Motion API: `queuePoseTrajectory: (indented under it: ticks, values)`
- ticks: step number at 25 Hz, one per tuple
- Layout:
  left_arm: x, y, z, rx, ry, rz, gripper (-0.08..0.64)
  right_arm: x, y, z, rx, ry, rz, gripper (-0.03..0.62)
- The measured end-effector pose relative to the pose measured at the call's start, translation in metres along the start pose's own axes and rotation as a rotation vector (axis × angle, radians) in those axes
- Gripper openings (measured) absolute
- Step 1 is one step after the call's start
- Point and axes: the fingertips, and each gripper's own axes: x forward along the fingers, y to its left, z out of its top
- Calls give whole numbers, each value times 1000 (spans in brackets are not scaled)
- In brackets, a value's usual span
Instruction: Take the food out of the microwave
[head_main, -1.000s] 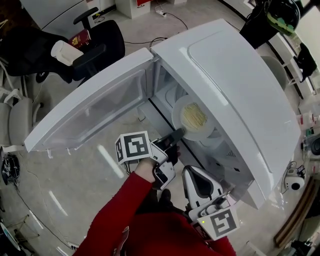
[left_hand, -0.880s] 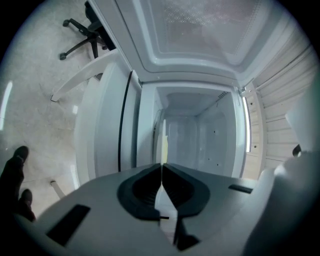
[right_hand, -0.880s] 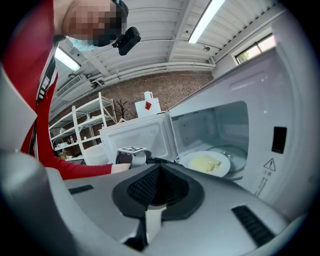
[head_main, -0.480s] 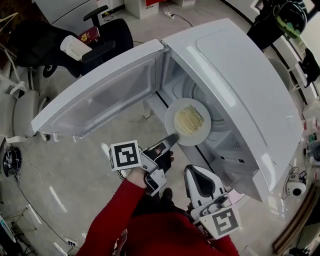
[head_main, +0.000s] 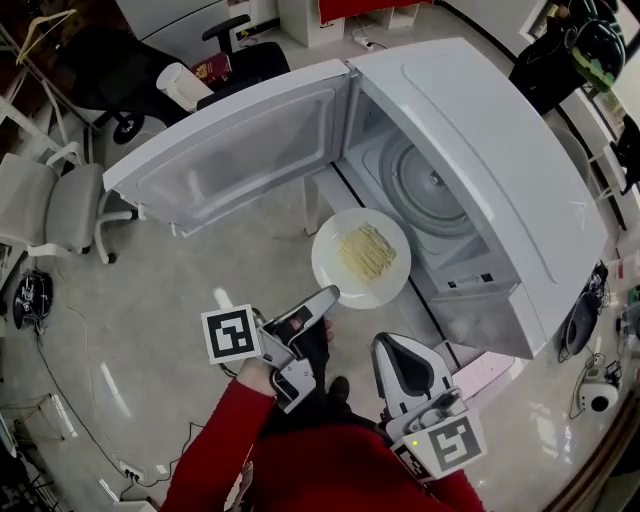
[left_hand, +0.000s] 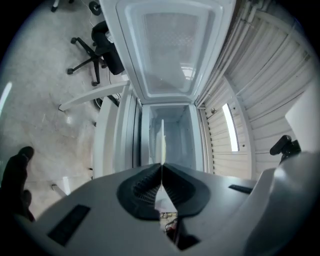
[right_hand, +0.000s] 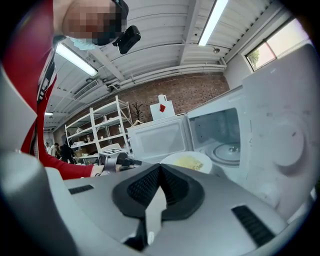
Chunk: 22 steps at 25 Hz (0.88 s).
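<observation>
Outside the microwave (head_main: 480, 150), your left gripper (head_main: 330, 294) pinches the food plate (head_main: 360, 262) by its rim. Your right gripper (right_hand: 160, 170) is pressed together, empty; only setting down remains.

White plate (head_main: 325, 266) of yellow noodles (head_main: 364, 252), level, outside open microwave (head_main: 480, 170).

The round white plate (head_main: 327, 268) bearing pale yellow noodles (head_main: 365, 252) is hanging just in front of the open white microwave (head_main: 480, 140), with its near rim pinched in the left gripper (head_main: 331, 294). The round glass turntable (head_main: 430, 185) is lying inside, behind the plate. The microwave's white door (head_main: 240, 150) is standing open to the left, while the closed right gripper (head_main: 394, 347) is hovering nearer the person, apart from the plate.
</observation>
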Motion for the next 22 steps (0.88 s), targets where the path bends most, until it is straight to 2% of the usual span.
queuePoseTrajectory:
  ticks: [4, 13, 22]
  values:
    - [-34, -4, -29, 18, -53, 2, 20, -29, 15, -11, -23, -8, 33, 11]
    - [-107, -9, -109, 4, -150, 17, 20, -95, 46, -34, -69, -17, 99, 9]
    - [-161, -19, -158, -3, -214, 16, 20, -131, 65, -41, -67, -35, 136, 9]
